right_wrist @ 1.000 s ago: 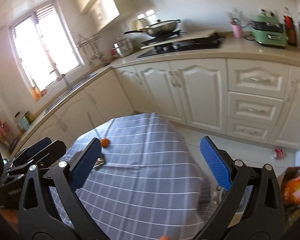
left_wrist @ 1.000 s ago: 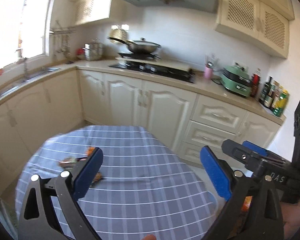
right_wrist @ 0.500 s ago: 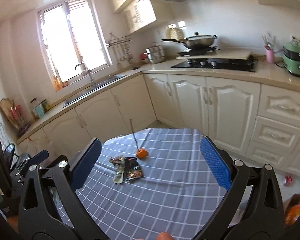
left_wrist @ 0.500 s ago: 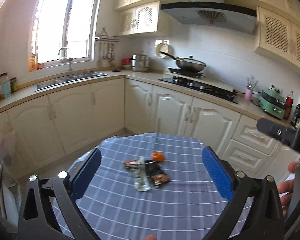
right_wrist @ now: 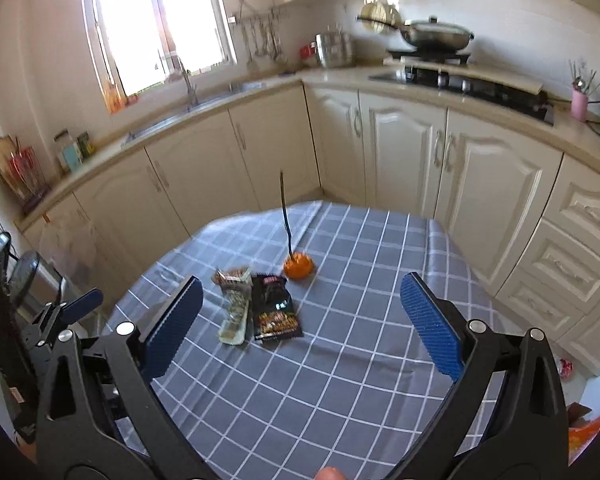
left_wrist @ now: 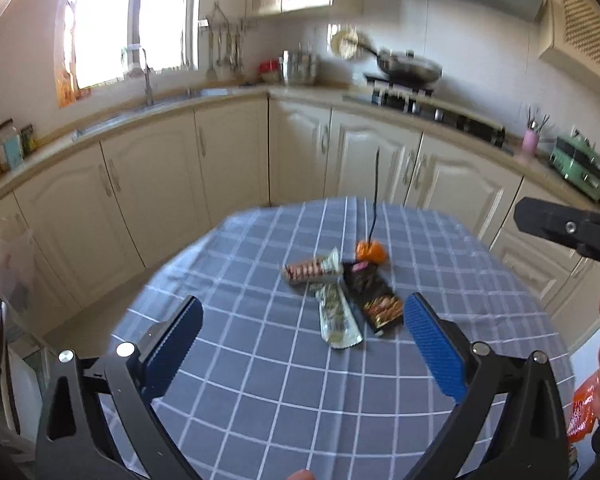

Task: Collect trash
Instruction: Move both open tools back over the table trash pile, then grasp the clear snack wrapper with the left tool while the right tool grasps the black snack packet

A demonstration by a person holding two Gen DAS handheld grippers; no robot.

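Three empty snack wrappers lie together on a round table with a blue checked cloth (left_wrist: 260,380): a black one (left_wrist: 374,298) (right_wrist: 274,308), a silvery green one (left_wrist: 336,316) (right_wrist: 234,314) and a brown striped one (left_wrist: 310,270) (right_wrist: 230,276). An orange base with a thin black rod (left_wrist: 370,250) (right_wrist: 298,266) stands just behind them. My left gripper (left_wrist: 302,344) is open and empty, above the table short of the wrappers. My right gripper (right_wrist: 300,322) is open and empty, with the wrappers ahead toward its left finger.
Cream kitchen cabinets and a counter with a sink (right_wrist: 188,108) and stove (right_wrist: 460,80) run behind the table. A bin with a clear bag (left_wrist: 8,264) stands left of the table. An orange bag (left_wrist: 584,412) lies on the floor at the right.
Both grippers have swung left and moved closer to the table, so the wrappers now sit larger and nearer between the fingers. Both stay open.
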